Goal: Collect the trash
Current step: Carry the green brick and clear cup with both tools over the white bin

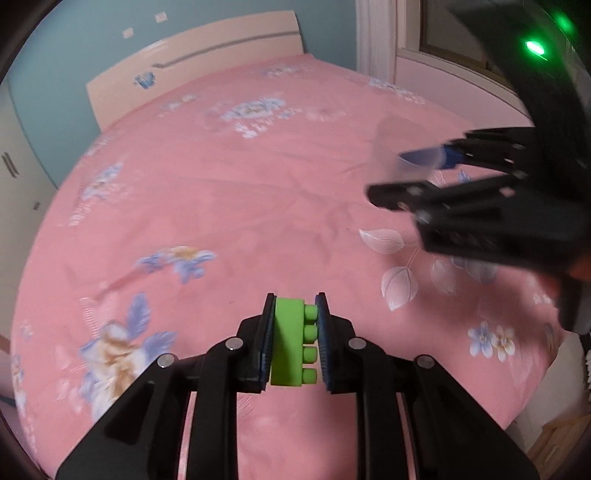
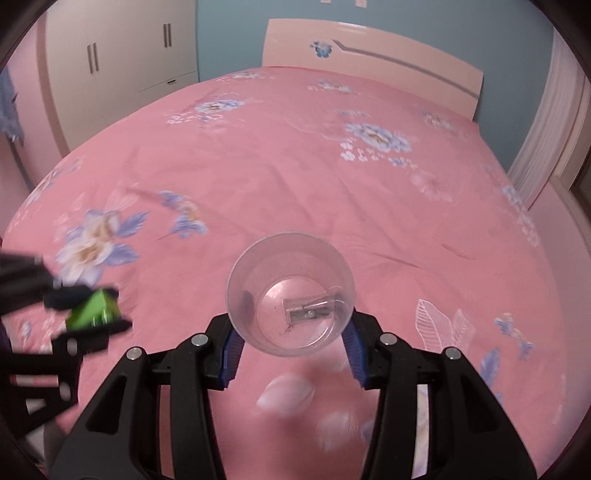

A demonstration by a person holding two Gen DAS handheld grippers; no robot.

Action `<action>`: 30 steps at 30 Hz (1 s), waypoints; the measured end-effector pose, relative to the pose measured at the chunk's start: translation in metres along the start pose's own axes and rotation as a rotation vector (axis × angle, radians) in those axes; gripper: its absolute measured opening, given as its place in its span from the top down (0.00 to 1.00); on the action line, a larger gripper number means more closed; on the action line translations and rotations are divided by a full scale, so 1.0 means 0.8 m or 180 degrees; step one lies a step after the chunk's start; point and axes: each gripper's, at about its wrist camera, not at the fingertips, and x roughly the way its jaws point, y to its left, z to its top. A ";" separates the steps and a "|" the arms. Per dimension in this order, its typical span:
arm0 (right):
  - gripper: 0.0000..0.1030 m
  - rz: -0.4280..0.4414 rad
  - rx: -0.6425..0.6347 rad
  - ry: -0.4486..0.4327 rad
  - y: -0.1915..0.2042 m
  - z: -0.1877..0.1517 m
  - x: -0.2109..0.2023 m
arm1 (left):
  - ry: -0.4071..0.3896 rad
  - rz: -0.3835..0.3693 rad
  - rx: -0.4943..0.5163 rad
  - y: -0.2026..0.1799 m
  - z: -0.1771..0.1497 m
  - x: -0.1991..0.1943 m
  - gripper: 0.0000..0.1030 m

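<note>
A teal wall (image 2: 229, 33) backs the room, with a cream wardrobe (image 2: 122, 62) of tall doors and dark handles at ten o'clock in the right wrist view and a pale curtain (image 2: 554, 122) hanging at two o'clock. The bed (image 2: 295, 177) fills nearly all of both views, spread with a pink sheet printed in blue and white flowers and pale leaves, lightly creased across its middle. Its cream headboard (image 2: 369, 55), marked with a small blue flower and a grey stripe, stands against the wall at twelve o'clock.

The right gripper (image 2: 291, 343) hangs above the sheet, its blue-padded fingers (image 2: 232, 350) clamped on the sides of a clear plastic cup (image 2: 258, 266) held mouth toward the camera. A small clear pencil sharpener (image 2: 308, 312) lies on the cup's bottom.

The left gripper (image 1: 293, 343) is likewise off the sheet, its fingers (image 1: 267, 339) closed tight on a green toy building block (image 1: 288, 343), the studs facing the right-hand finger. In the right wrist view that block shows blurred at nine o'clock; in the left wrist view the cup shows blurred at two o'clock.
</note>
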 end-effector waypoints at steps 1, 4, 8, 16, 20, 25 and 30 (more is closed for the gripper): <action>0.53 0.0004 -0.0041 -0.0043 0.009 -0.003 -0.017 | -0.0033 0.0043 -0.0004 0.002 -0.005 -0.017 0.77; 0.53 0.0009 -0.0113 -0.0136 0.031 -0.009 -0.062 | -0.0114 0.0138 -0.0063 0.010 -0.006 -0.046 0.77; 0.53 -0.0023 -0.0216 -0.0263 0.063 -0.018 -0.127 | -0.0221 0.0246 -0.0136 0.016 -0.020 -0.099 0.77; 0.53 -0.0030 -0.0373 -0.0508 0.111 -0.042 -0.246 | -0.0509 0.0489 -0.0190 0.020 -0.057 -0.207 0.77; 0.53 -0.0048 -0.0472 -0.0610 0.133 -0.057 -0.294 | -0.0614 0.0573 -0.0186 0.014 -0.074 -0.245 0.77; 0.53 -0.0051 -0.0567 -0.0680 0.157 -0.079 -0.337 | -0.0700 0.0626 -0.0179 0.003 -0.097 -0.281 0.77; 0.53 -0.0046 -0.0649 -0.0679 0.174 -0.101 -0.362 | -0.0706 0.0681 -0.0173 -0.006 -0.117 -0.301 0.77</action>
